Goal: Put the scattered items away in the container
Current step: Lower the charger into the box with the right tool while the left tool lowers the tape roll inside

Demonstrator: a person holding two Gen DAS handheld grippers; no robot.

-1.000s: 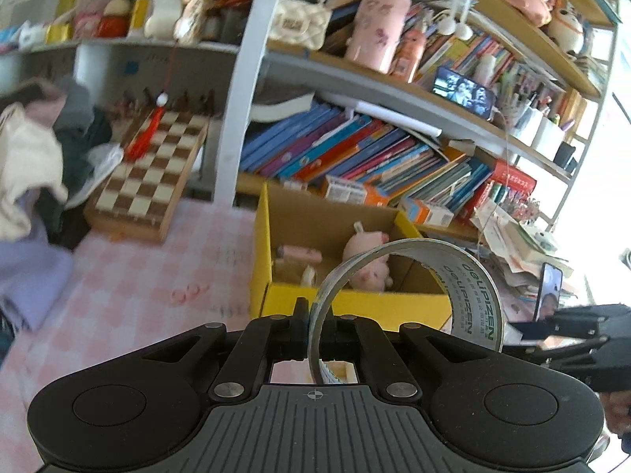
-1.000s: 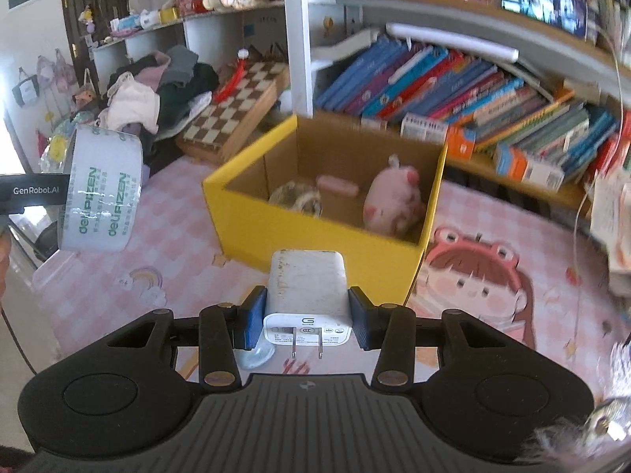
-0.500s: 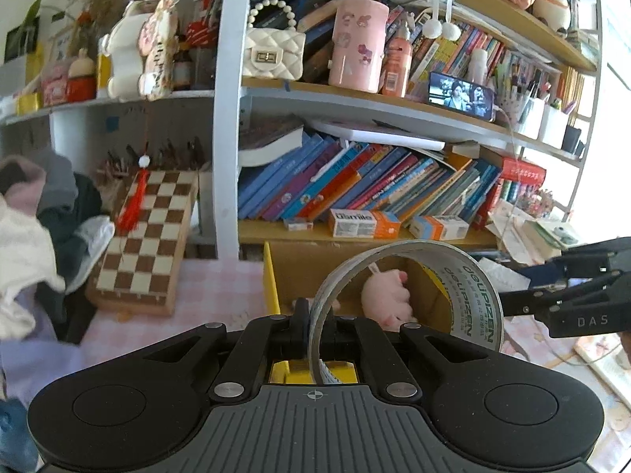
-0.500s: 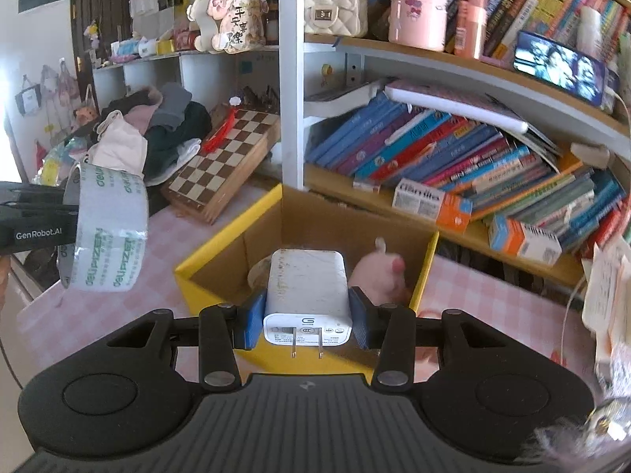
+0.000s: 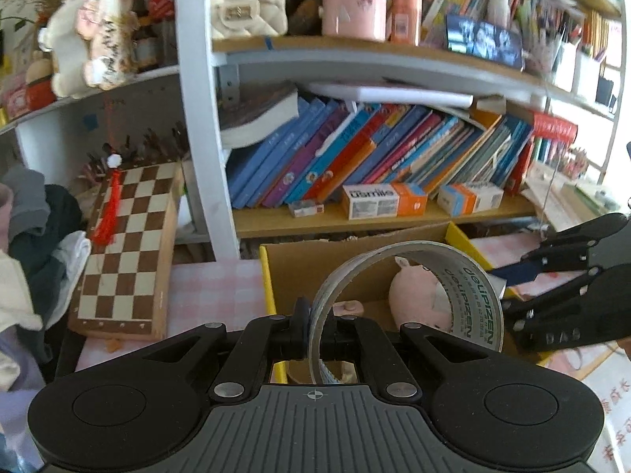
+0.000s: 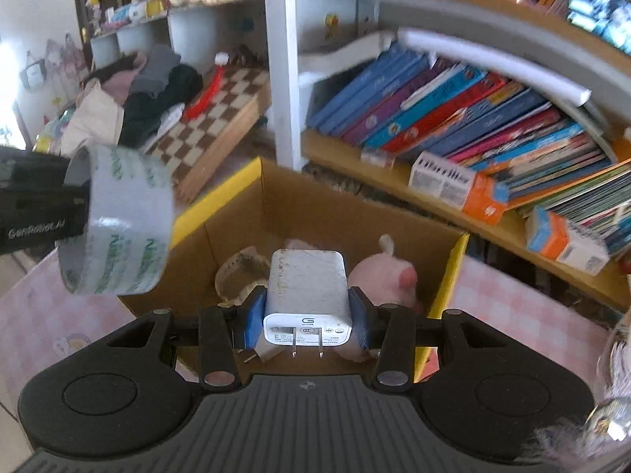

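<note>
Now both grippers have advanced over the yellow box (image 6: 445, 276): left gripper (image 5: 319, 323) clamps the tape roll (image 5: 410, 295), right gripper (image 6: 305, 315) clamps the charger (image 6: 305, 287); release becomes feasible.

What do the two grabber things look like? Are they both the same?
Nearly. Each has a black body with a ribbed grey top and two round black bumps. The right gripper has blue pads on its fingers; the left gripper has black fingers and white lettering on its side.
</note>
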